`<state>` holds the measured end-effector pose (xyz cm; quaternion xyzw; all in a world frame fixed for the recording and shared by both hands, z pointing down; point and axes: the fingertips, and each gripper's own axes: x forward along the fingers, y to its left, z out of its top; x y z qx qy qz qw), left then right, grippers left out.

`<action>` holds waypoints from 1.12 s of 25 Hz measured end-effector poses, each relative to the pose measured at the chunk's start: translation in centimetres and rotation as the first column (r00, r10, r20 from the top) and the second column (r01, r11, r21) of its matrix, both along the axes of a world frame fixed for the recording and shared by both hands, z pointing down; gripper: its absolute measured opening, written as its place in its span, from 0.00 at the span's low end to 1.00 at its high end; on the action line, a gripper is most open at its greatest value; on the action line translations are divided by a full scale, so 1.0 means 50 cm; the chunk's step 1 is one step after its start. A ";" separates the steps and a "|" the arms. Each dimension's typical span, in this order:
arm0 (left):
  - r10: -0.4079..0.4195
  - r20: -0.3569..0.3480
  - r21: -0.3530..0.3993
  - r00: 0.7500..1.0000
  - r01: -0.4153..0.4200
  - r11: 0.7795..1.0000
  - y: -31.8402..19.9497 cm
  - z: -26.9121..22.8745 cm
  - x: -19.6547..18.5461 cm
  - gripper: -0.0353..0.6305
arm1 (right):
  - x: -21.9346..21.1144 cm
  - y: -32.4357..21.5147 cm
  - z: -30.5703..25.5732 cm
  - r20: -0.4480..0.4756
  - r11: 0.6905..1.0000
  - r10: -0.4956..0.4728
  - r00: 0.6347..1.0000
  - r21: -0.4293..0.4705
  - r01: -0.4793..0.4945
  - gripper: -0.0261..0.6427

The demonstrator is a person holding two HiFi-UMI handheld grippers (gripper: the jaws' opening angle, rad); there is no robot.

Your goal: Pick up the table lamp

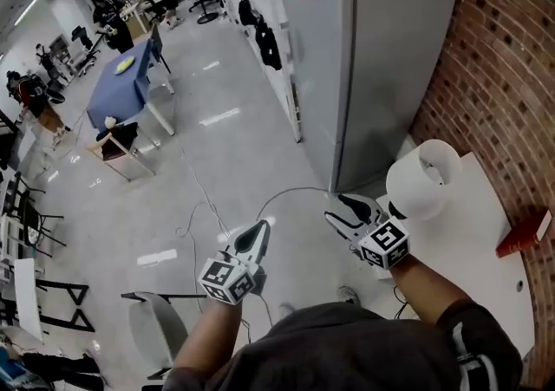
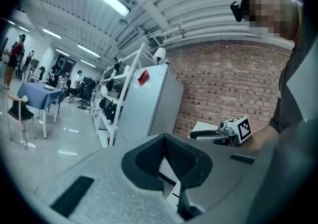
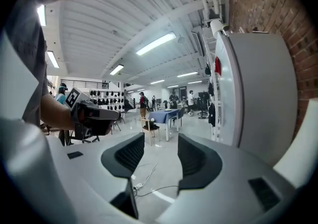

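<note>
The table lamp (image 1: 425,179), with a white drum shade, stands on a white table (image 1: 473,250) at the right of the head view. My right gripper (image 1: 335,209) hangs just left of the shade, off the table's edge, open with nothing between its jaws (image 3: 161,154). A white curved surface at the right edge of the right gripper view (image 3: 304,151) looks like the shade. My left gripper (image 1: 260,229) is further left over the floor, shut and empty (image 2: 164,142). Each gripper shows in the other's view: the right gripper (image 2: 223,131), the left gripper (image 3: 92,114).
A tall grey cabinet (image 1: 381,60) stands behind the table against a brick wall (image 1: 507,77). A red book (image 1: 523,233) lies on the table's right side. A cable (image 1: 260,205) runs over the floor. A blue-covered table (image 1: 121,81) and a chair (image 1: 121,145) stand far left.
</note>
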<state>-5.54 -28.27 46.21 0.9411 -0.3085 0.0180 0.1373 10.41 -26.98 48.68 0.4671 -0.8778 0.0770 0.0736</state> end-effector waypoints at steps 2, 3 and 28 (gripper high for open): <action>0.033 0.001 -0.013 0.999 -0.033 0.999 -0.012 0.034 0.034 0.06 | 0.024 -0.002 0.035 0.001 1.000 0.029 1.000 -0.008 -0.029 0.34; 0.050 0.001 -0.020 0.999 -0.050 0.999 -0.016 0.052 0.051 0.06 | 0.036 -0.002 0.053 -0.002 0.999 0.041 0.999 -0.009 -0.041 0.34; 0.241 0.054 -0.120 0.969 -0.234 0.965 -0.071 0.433 0.284 0.06 | 0.445 0.034 0.505 -0.107 0.830 0.541 0.834 -0.094 -0.550 0.32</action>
